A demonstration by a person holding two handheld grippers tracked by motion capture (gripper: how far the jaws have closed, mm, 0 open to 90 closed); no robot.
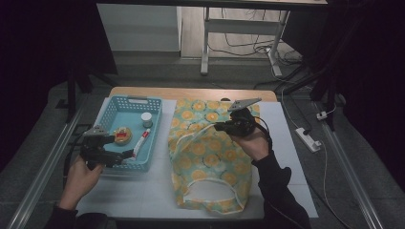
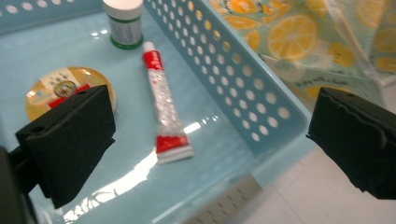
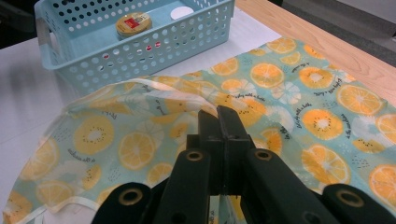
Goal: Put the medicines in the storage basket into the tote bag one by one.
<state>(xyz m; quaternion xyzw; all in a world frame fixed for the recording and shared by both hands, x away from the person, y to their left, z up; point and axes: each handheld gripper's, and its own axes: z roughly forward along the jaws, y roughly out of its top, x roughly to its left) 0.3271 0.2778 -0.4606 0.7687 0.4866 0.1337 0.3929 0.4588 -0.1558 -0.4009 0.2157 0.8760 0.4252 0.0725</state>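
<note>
Item: red tube (image 2: pixel 164 109), lying in our blue basket (image 2: pixel 243 79), between left gripper (image 2: pixel 210 140) fingers held apart. Right gripper (image 3: pixel 219 123) fingers clamped on lemon-print bag (image 3: pixel 289 93).

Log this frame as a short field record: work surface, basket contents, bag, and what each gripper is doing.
surface: white mat on a wooden table
basket: light blue perforated basket holding a red-and-white tube, a white-capped jar and a round tin
bag: lemon-print bag lying beside the basket
left gripper: jaws open at the basket's near rim, holding nothing
right gripper: jaws shut, pinching the bag's fabric and lifting its edge
</note>
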